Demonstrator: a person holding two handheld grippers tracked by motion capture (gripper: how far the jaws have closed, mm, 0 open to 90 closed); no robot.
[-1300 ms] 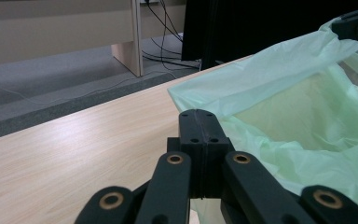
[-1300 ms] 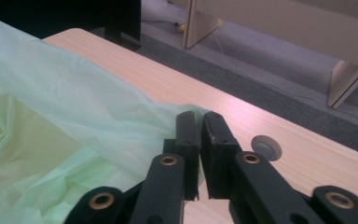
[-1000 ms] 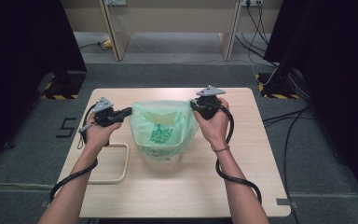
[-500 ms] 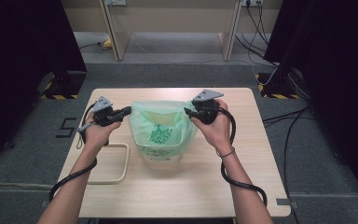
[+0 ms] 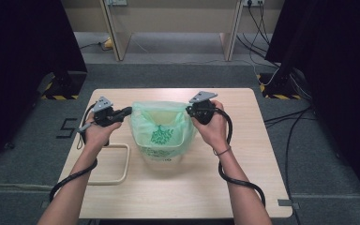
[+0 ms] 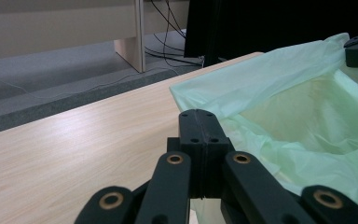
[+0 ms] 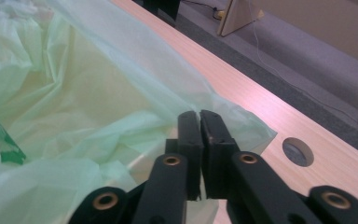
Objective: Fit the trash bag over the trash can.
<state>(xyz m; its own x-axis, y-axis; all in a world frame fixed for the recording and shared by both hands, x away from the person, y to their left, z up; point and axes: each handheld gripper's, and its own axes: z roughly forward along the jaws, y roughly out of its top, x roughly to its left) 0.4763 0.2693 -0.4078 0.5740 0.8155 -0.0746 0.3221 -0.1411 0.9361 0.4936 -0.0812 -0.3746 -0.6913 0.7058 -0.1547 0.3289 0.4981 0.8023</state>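
Two hand-held grippers pinching the rim of a green plastic bag [image 5: 161, 129] mid-table.

High view: left gripper [image 5: 125, 112] and right gripper [image 5: 191, 110] at opposite rim edges, bag mouth spread between them; left gripper view: jaws clamped on bag film [image 6: 279, 116]; right gripper view: jaws, having just been closing, pinch the bag's edge [image 7: 121, 112] above the wooden table [image 7: 270, 107].

One pale green plastic bag [image 5: 161, 129] stands on one wooden table [image 5: 243, 178]. Two hand-held grippers are present: one left gripper [image 5: 124, 112] and one right gripper [image 5: 190, 110]. One cream loop-shaped frame [image 5: 117, 164] lies on the tabletop, and one round hole [image 7: 298, 151] is cut through the table.
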